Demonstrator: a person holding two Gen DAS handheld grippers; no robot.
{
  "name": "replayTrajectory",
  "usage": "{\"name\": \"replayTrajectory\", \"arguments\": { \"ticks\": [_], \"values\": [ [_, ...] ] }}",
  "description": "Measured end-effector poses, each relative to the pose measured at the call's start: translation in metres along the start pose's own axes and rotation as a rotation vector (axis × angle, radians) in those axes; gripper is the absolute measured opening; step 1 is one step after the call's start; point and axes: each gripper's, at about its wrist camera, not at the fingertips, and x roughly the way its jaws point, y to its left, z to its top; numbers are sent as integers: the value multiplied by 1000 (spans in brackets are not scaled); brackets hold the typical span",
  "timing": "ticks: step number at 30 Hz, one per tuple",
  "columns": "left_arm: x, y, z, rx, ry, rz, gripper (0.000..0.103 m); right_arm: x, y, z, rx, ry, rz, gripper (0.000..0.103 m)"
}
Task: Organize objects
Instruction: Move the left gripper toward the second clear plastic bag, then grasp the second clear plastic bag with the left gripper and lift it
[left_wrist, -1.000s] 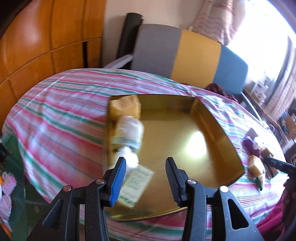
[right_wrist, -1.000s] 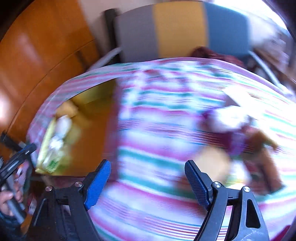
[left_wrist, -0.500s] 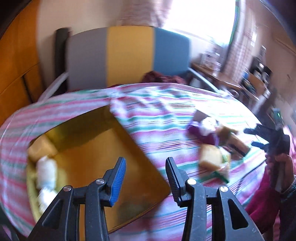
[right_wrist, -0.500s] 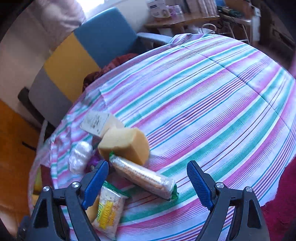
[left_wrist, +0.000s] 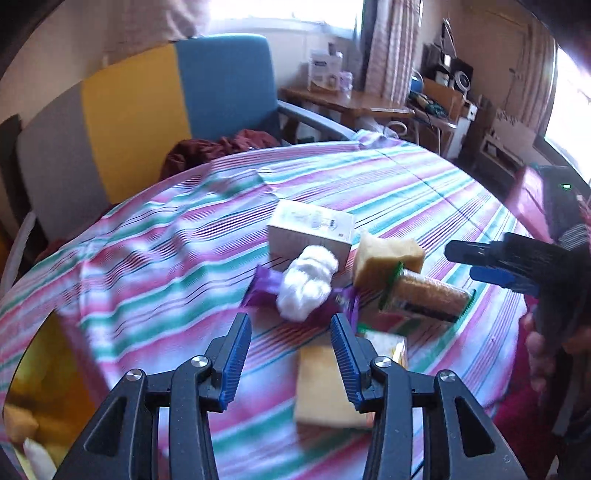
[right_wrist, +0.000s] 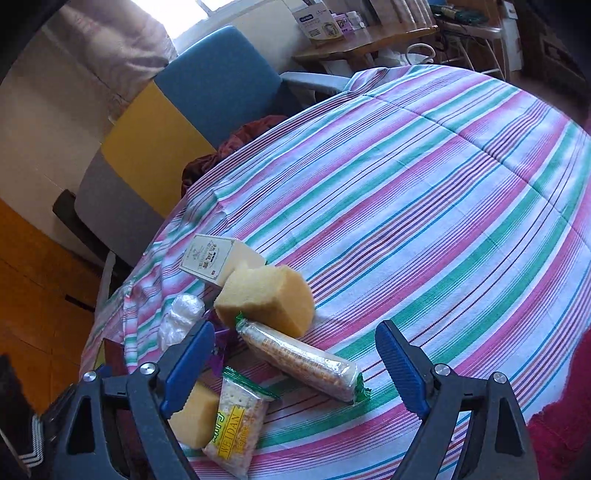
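A pile lies on the striped tablecloth (right_wrist: 424, 206): a pale box (right_wrist: 218, 258), a yellow sponge (right_wrist: 269, 299), a wrapped cracker roll (right_wrist: 299, 358), a cracker packet (right_wrist: 236, 424), a second sponge (right_wrist: 192, 413), a white bundle (right_wrist: 181, 317) and a purple wrapper (right_wrist: 218, 347). My right gripper (right_wrist: 295, 326) hovers over the cracker roll, its jaws opening wide and not touching it. My left gripper (left_wrist: 290, 321) is open and empty, just short of the white bundle (left_wrist: 306, 284) and purple wrapper (left_wrist: 266, 288). The right gripper (left_wrist: 491, 266) shows at the right edge of the left wrist view.
A gold tray (left_wrist: 37, 369) sits at the table's left end with items in it. Behind the table stands a grey, yellow and blue chair (left_wrist: 166, 96) with a dark red cloth (left_wrist: 221, 147). A cluttered side table (left_wrist: 343, 96) is further back. A hand (left_wrist: 535, 339) grips the right tool.
The left wrist view has swung from the gold tray rightwards to the pile. The right gripper reached the pile half a second ago, then stayed there while its jaws spread wider.
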Motion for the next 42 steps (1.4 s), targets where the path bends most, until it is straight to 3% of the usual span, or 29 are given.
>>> {"name": "replayTrajectory", "arguments": {
  "ticks": [6, 12, 14, 15, 20, 28, 35, 38, 42],
  "values": [
    [48, -7, 25, 14, 79, -8, 47, 0, -4, 1, 27, 5, 28, 90],
    [91, -16, 37, 56, 135, -28, 56, 7, -1, 0, 21, 34, 49, 91],
    [98, -15, 35, 53, 142, -14, 35, 8, -1, 0, 23, 35, 53, 91],
    [97, -12, 33, 31, 133, -10, 35, 8, -1, 0, 22, 31, 51, 91],
    [55, 7, 16, -60, 48, -32, 35, 8, 2, 0, 4, 28, 53, 91],
    [-8, 23, -34, -126, -1, -35, 35, 4, 1, 1, 1, -5, 30, 90],
    [-50, 37, -80, -177, -12, -38, 35, -3, 21, -5, -116, -37, 18, 88],
    [-62, 43, -95, -204, -16, -42, 35, 3, 31, -10, -189, -28, -61, 88],
    [-76, 48, -110, -242, -30, -61, 35, 22, 29, -12, -225, 47, -148, 88]
  ]
}}
